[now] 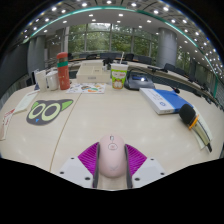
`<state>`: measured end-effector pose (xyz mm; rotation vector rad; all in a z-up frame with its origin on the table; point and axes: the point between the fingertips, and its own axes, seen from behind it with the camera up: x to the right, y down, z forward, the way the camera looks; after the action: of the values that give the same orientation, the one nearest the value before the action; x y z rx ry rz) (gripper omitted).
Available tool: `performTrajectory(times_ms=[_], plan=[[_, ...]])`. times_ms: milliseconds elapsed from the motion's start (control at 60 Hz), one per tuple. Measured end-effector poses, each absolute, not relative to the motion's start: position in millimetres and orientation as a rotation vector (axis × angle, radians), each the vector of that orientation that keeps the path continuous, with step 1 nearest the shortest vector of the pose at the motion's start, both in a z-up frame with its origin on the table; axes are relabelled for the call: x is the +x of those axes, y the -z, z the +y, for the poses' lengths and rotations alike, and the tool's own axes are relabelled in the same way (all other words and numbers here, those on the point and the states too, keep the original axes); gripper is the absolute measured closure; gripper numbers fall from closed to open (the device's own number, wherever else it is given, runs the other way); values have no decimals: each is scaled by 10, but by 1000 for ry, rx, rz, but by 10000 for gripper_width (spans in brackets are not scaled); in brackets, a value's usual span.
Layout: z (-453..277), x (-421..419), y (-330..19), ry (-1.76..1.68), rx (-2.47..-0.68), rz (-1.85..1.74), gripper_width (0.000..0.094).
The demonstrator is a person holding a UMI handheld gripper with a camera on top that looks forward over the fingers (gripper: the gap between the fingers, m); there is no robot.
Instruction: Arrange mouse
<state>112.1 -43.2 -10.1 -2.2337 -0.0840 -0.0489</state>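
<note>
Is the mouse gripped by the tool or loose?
Gripped. The pink mouse sits between the tool's purple pads, both pressing its sides, lifted off the white table.

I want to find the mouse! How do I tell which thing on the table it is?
Start at the big pale table with a round dark mouse pad with green eyes on one side and a blue book on the other. Come toward the gripper. The mouse sits between its purple-padded fingers, which press on both sides. It is the only small, smooth, pale pink rounded thing.
</note>
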Motion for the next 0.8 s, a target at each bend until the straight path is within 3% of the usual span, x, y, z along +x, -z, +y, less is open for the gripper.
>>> performTrajectory(times_ms=[217,467,567,683,800], plan=[[-386,1182,-111,145,-2242,53,593],[127,576,-1532,188,-2041,148,594],[393,19,-1844,150,-1989,109,594],[665,-745,-1699,71,-2013,69,594],[802,-1375,-1132,17,-2081,22,594]])
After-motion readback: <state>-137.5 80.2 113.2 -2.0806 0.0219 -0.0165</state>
